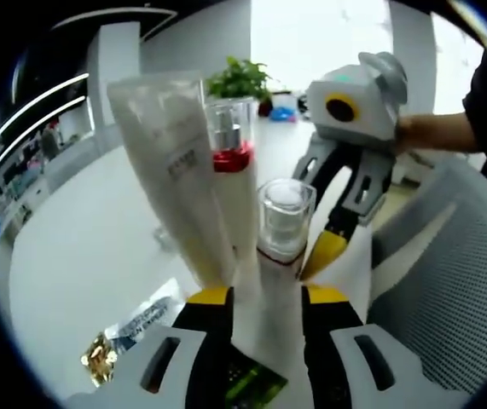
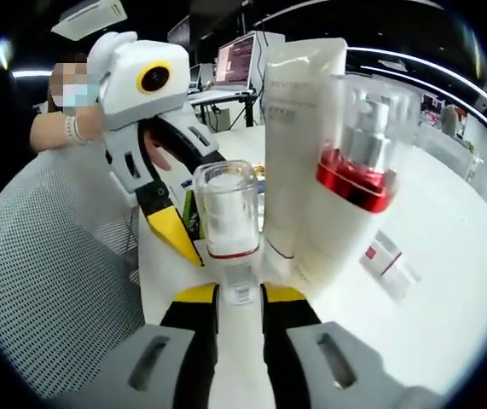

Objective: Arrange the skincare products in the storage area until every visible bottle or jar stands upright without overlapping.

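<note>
Both grippers worked one small bottle.
Right gripper (image 2: 239, 296) clamped small bottle (image 2: 229, 213), probably steadying it upright beside tube (image 2: 298, 145); left gripper (image 1: 264, 294) straddled it, grip unclear.

Worked in office: laptop (image 2: 241, 58) on desk behind, mesh chair (image 2: 47, 273) beside my white bench (image 1: 81, 256), ceiling light strips (image 1: 43, 106).

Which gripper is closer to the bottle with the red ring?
Right. The right gripper sits just beside the red-ringed bottle; the left gripper is on the other side of the small bottle.
</note>
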A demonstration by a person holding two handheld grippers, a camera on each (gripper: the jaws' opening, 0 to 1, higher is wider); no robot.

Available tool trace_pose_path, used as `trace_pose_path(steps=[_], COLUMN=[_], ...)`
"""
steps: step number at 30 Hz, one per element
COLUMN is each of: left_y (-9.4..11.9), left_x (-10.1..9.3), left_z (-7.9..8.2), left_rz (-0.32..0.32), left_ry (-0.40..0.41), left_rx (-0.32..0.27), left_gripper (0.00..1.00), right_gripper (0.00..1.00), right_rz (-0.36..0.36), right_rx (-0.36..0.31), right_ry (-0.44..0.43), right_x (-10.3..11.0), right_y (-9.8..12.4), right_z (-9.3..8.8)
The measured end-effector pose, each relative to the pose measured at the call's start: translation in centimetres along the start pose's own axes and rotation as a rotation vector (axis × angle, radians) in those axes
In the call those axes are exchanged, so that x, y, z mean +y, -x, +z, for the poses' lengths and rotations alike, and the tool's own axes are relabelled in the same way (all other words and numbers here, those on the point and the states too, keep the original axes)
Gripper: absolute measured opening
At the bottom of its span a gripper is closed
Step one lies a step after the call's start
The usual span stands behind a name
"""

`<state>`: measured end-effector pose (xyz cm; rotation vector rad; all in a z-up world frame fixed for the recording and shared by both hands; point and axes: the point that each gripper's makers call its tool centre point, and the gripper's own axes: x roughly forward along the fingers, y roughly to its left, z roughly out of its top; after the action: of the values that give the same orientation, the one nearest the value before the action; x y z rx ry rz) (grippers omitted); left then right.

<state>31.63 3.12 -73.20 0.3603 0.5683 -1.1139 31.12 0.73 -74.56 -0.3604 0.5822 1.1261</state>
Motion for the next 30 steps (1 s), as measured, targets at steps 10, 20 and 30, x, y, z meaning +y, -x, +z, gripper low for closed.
trace_pose_path(steps=[10,20,30], left_y=[-0.4,-0.6,-0.8], left_x=[-0.2,-0.4,-0.4], left_z=[-0.1,-0.3,0.0], left_rz=[-0.007,-0.015,-0.009], left_ry=[0.018,0.024,0.033], left_rx=[0.009,0.017,0.006], left_gripper=[0.24,0.17,0.13], right_gripper=[0.16,0.14,0.12], right_rz=[-0.015,-0.030,-0.054], right_rx=[0.015,0.032,0.044], right_ry=[-0.048,-0.059,-0.074], right_x=[0.9,0.3,-0.2], right_y=[0.5,-0.2,-0.5], right_z=[-0.1,-0.1,0.0])
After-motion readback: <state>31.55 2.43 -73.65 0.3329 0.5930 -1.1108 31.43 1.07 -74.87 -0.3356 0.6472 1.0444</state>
